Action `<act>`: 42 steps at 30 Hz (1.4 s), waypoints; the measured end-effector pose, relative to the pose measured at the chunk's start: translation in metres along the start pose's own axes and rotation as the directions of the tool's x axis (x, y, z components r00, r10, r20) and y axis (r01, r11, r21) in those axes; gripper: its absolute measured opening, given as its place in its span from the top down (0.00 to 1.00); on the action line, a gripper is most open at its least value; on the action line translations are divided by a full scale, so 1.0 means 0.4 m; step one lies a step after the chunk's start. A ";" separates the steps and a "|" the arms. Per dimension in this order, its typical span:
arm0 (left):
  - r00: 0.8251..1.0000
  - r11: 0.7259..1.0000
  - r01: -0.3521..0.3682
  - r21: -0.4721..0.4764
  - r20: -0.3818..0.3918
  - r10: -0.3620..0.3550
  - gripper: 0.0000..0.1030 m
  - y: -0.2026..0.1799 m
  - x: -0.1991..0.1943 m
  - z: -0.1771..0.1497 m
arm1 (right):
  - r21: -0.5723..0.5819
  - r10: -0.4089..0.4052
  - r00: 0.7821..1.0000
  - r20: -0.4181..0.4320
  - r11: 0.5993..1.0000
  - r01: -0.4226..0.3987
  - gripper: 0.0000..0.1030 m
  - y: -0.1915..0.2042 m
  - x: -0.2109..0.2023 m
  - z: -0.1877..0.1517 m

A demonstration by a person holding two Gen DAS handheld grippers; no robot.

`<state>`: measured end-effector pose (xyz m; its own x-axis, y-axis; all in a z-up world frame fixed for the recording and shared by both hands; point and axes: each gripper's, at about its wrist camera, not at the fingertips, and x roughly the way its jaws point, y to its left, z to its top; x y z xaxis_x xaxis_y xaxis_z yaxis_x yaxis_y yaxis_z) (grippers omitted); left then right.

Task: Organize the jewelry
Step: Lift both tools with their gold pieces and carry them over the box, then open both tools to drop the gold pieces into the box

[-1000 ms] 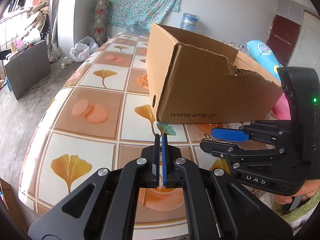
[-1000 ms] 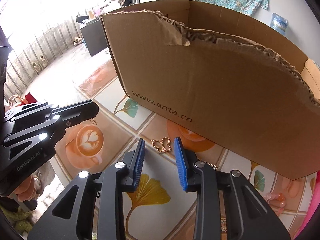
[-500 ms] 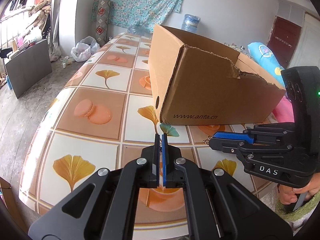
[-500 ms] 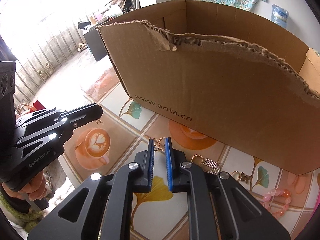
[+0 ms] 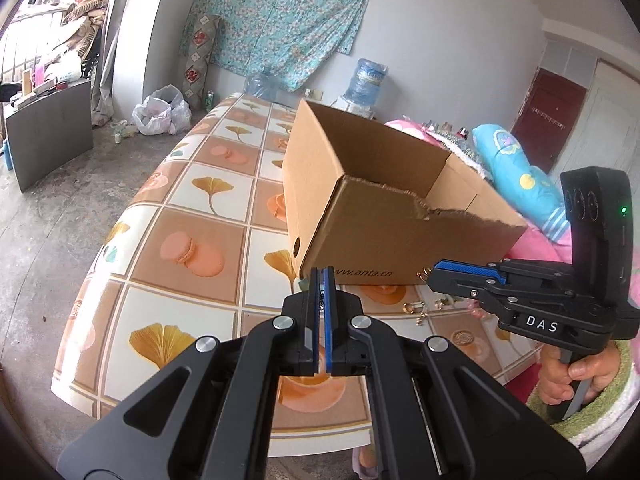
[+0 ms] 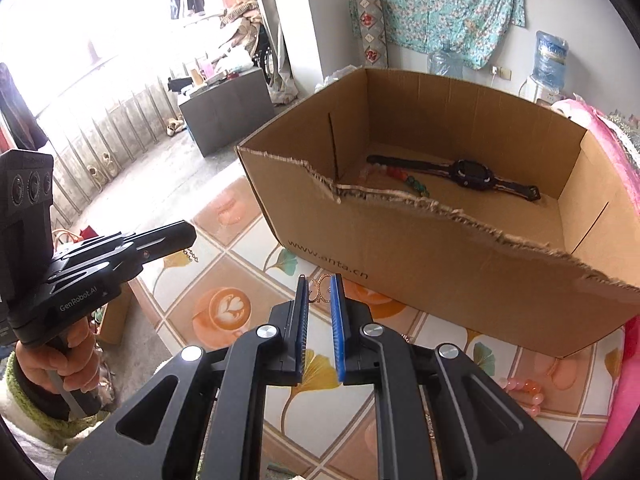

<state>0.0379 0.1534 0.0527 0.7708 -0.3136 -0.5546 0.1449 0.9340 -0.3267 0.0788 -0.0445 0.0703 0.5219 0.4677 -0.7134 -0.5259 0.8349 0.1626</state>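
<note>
We have the right gripper (image 6: 320, 292) lifted above the counter (image 6: 248, 256), its blue pads pinched on a small gold butterfly charm (image 6: 319, 287) that shows in the narrow gap at the tips, just short of the cardboard box (image 6: 440, 264). The grip looks thin, only the edges of the charm caught, so we want steady pressure and no jerks. The sensible path, as we judge it, is up and over the torn near wall, where the rim dips lowest to the right of the tear, then down towards the box floor before letting go, so the charm doesn't bounce out. Inside, a dark watch (image 6: 472, 174) and a string of coloured beads (image 6: 404, 178) lie along the far side; we'd set the charm in the bare near part. The left gripper (image 5: 322, 280) hangs closed and empty, over the near counter to the left. More pieces sit by the box's near wall: gold rings and clasps (image 5: 416, 308) and pink beads (image 6: 520, 390).
</note>
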 end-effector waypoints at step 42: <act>0.801 0.994 0.093 -0.064 -0.588 -0.113 0.85 -0.261 0.639 0.325 | 0.183 0.066 0.929 -0.364 0.983 0.002 0.88 -0.501 0.211 0.290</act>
<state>0.3004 -0.0020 0.0447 0.2359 -0.4573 -0.8575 0.1765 0.8878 -0.4249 0.3061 -0.1389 0.0567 0.2059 0.3840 -0.9001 -0.3933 0.8747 0.2832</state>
